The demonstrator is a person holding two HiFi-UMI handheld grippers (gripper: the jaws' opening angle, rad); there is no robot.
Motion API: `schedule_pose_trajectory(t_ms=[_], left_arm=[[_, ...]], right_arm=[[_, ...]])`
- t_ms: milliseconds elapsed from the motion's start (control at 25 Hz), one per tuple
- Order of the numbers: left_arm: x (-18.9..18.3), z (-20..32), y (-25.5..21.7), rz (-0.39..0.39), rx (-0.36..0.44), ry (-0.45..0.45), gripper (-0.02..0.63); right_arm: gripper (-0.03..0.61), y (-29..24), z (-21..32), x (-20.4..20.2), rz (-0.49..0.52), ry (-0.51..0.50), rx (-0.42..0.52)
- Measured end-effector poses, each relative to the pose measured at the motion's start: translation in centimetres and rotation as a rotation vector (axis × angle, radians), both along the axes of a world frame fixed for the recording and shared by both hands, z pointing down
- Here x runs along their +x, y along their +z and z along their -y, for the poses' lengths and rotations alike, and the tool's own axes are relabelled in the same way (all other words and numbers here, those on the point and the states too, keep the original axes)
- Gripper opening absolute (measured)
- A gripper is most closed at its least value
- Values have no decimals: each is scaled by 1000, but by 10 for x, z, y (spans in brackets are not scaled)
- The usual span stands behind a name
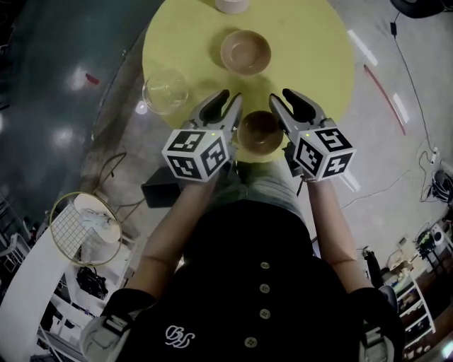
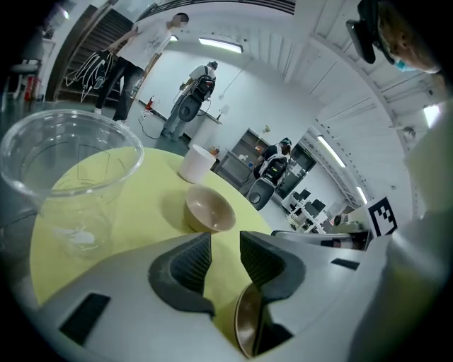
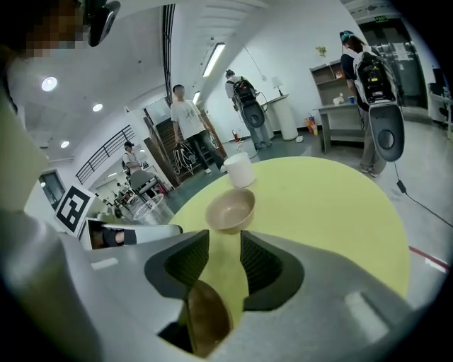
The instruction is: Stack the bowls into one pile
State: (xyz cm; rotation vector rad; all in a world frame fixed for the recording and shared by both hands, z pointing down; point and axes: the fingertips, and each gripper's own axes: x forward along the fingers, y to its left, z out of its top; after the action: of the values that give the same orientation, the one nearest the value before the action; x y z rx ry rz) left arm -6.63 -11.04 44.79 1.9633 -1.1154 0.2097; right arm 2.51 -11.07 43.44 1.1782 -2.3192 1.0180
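On the round yellow table, a beige bowl stands upright near the middle. It shows ahead of both sets of jaws as the beige bowl. A brown bowl sits at the table's near edge, between and below my two grippers. Its rim shows under the jaws as the brown bowl. A clear glass bowl stands at the left edge. My left gripper and my right gripper are both open with nothing between the pads.
A white cup stands at the table's far side. On the floor are a wire basket at the left and cables at the right. Several people stand in the room beyond the table.
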Motion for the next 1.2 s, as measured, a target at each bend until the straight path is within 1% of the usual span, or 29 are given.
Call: schedule_pose_trajectory(t_ms=[120, 360, 440, 600, 680, 880, 1040, 1200], left_arm=[[3, 10, 4, 1, 0, -12, 114], [7, 30, 13, 30, -18, -41, 117], [6, 37, 16, 36, -21, -62, 123], [8, 49, 22, 18, -32, -92, 124], [8, 53, 26, 30, -31, -97, 124], [0, 60, 29, 40, -24, -145, 124], [-8, 65, 33, 58, -36, -180, 124], [-11, 69, 34, 64, -35, -191, 124]], right_arm=[[127, 4, 11, -7, 16, -16, -5], [126, 13, 36, -8, 17, -38, -17], [126, 17, 45, -8, 20, -38, -23], [126, 30, 58, -7, 33, -29, -48], [126, 36, 63, -8, 39, -29, -58], [126, 47, 74, -10, 44, -21, -67], [127, 50, 89, -10, 51, -18, -63], [126, 50, 94, -15, 53, -26, -63]])
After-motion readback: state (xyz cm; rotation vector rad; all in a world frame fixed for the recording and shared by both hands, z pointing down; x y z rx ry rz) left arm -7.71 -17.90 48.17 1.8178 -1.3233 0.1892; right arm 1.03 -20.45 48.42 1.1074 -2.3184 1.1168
